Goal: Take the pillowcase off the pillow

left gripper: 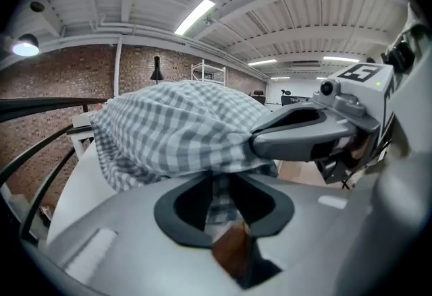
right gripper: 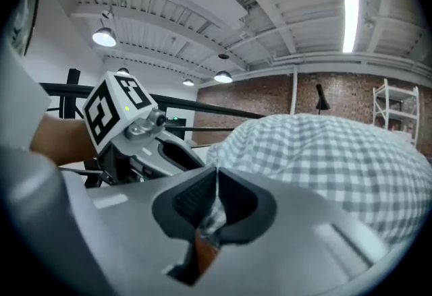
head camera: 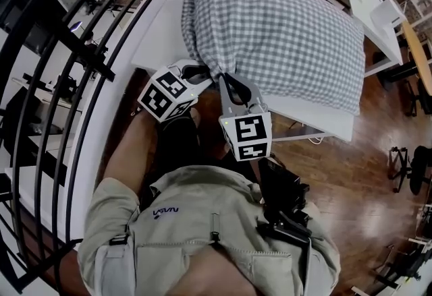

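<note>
A pillow in a grey-and-white checked pillowcase [head camera: 277, 32] lies on a white table [head camera: 156, 42]. Both grippers meet at its near corner. My right gripper [head camera: 233, 89] is shut on a thin edge of the pillowcase [right gripper: 324, 153], and the cloth runs up between the right gripper [right gripper: 216, 183] pads. My left gripper [head camera: 197, 74] sits just left of it. In the left gripper view, the left gripper [left gripper: 217, 183] jaws stand apart with a strip of checked pillowcase [left gripper: 175, 126] hanging loose in the gap. The pillow itself is hidden inside the case.
A black metal railing [head camera: 67, 38] curves along the left of the table. Wooden floor [head camera: 351, 173] lies to the right, with desks and shelving beyond. The person's torso fills the bottom of the head view.
</note>
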`<state>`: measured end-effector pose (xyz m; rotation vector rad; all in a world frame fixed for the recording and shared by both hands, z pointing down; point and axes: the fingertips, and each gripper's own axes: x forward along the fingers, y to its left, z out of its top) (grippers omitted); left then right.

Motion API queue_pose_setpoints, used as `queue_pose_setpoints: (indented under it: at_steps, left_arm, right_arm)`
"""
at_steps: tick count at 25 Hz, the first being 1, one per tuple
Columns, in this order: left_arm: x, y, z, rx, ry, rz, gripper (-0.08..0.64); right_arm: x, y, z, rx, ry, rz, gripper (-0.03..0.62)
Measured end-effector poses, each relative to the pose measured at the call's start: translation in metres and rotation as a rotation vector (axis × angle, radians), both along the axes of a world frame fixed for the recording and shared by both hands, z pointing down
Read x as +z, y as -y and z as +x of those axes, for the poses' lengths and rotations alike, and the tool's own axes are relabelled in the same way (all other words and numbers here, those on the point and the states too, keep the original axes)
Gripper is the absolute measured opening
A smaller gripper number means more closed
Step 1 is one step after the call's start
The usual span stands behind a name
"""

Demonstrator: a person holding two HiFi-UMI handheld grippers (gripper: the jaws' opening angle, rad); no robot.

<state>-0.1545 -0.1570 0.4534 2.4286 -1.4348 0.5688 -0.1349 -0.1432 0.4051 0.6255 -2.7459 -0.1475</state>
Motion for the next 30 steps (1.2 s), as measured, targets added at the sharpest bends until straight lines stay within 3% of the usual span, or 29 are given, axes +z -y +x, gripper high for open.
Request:
queue_pose_setpoints:
  at_steps: [5,12,15,19,24,30]
  left_arm:
    - [-0.001,0.009,-0.012,-0.057,-0.043,0.011,0.094]
    - [-0.007,0.006,-0.006,-0.045,-0.076,0.029,0.095]
    - [-0.026,0.008,0.004,-0.016,-0.084,0.069,0.109]
    - [-0.018,0.021,0.004,-0.012,-0.057,0.040,0.123]
    - [-0.014,0.021,0.001,-0.013,-0.064,0.022,0.138]
    - [-0.014,0.033,0.004,-0.022,-0.121,0.012,0.138]
  right_arm:
    - [-0.014,0.015,0.022,0.071,0.109,-0.012,0.011]
    - [0.014,0.041,0.053,0.170,0.237,-0.306,0.011]
    - [0.010,0.041,0.050,0.143,0.257,-0.304,0.011]
    - [0.001,0.033,0.044,0.089,0.275,-0.269,0.011]
    - [-0.006,0.038,0.048,0.097,0.305,-0.266,0.011]
    - [-0.010,0.040,0.049,0.081,0.315,-0.263,0.011]
